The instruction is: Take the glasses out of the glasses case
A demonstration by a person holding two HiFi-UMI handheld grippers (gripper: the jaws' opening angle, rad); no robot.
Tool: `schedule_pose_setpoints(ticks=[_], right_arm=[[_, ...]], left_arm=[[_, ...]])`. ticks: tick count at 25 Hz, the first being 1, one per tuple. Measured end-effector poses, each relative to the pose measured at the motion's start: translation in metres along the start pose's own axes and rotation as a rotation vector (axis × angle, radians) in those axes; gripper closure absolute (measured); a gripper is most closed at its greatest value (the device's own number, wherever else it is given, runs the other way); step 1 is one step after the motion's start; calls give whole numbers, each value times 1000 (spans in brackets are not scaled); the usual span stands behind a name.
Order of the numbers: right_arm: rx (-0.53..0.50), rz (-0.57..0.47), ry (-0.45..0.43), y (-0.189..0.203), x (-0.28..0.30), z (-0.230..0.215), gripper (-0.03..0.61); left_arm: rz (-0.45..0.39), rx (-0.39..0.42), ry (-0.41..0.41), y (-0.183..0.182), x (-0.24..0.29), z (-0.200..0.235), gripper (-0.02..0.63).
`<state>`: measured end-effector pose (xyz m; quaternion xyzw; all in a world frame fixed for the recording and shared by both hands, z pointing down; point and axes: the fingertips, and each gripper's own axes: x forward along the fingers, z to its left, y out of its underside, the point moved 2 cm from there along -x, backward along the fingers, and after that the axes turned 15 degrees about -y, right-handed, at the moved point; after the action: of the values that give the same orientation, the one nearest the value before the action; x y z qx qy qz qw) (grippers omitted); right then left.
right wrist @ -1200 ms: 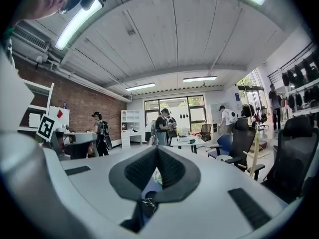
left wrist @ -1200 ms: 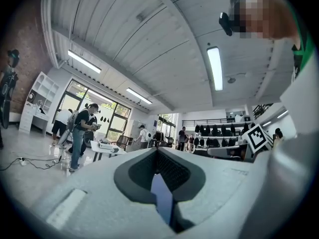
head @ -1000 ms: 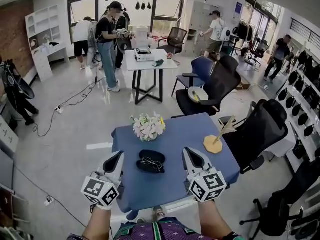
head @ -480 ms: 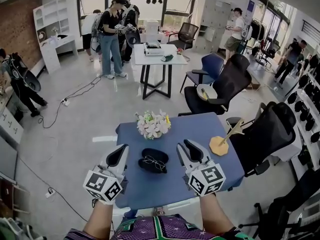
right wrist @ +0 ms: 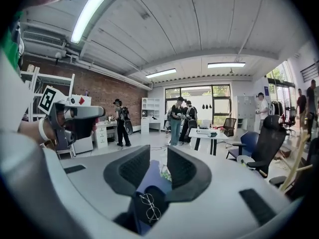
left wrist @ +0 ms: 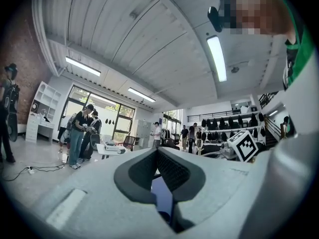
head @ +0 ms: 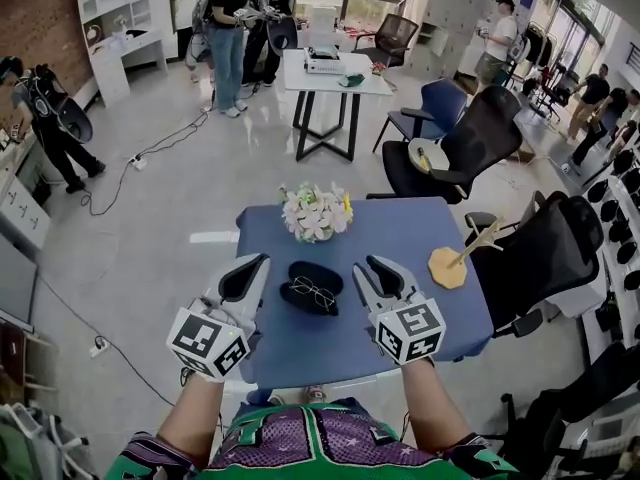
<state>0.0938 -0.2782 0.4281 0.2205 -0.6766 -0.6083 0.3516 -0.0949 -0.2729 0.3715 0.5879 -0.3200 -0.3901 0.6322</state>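
**Counted on the blue counter (head: 400, 238):** one dark case (head: 305, 271), one pair of glasses (head: 315, 294), one bunch of flowers (head: 316, 211) and one wooden stand (head: 450, 266). Two tongs were held over the near edge, one in each hand.

**Glasses.** These were seen lying on the case, at the middle of the counter, in front of the flowers. Whether the case was open could not be told.

**Position relative to the tongs.** In the head view the case and glasses were placed between the left tongs (head: 258, 264) and the right tongs (head: 368, 266), close to both but touched by neither. In the right gripper view the glasses (right wrist: 149, 207) and case (right wrist: 135, 199) were framed low in the gap, below the jaws rather than between the pads.

**State of the tongs.** The left tongs (left wrist: 157, 151) were seen with tips brought together, only a sliver of blue counter showing nearer the base, and nothing held. The right tongs (right wrist: 158, 151) were kept narrowly apart and empty.
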Motion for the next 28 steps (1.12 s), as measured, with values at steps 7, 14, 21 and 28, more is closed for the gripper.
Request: schedule_pose_setpoints(ticks=[7,14,21,28], right_arm=[[43,97,-61,46,23,1,486],[47,221,-113,98,46,-4,487],[63,323,-135,150,60,-13,487],[75,399,-147,196,74,-24,488]], left_arm=[[19,6,-40,8,-5,7,598],[45,-5,-81,20,-7,8,598],[51,1,-102,23,-1,5,598],[74,1,-115,35,6,1,598]])
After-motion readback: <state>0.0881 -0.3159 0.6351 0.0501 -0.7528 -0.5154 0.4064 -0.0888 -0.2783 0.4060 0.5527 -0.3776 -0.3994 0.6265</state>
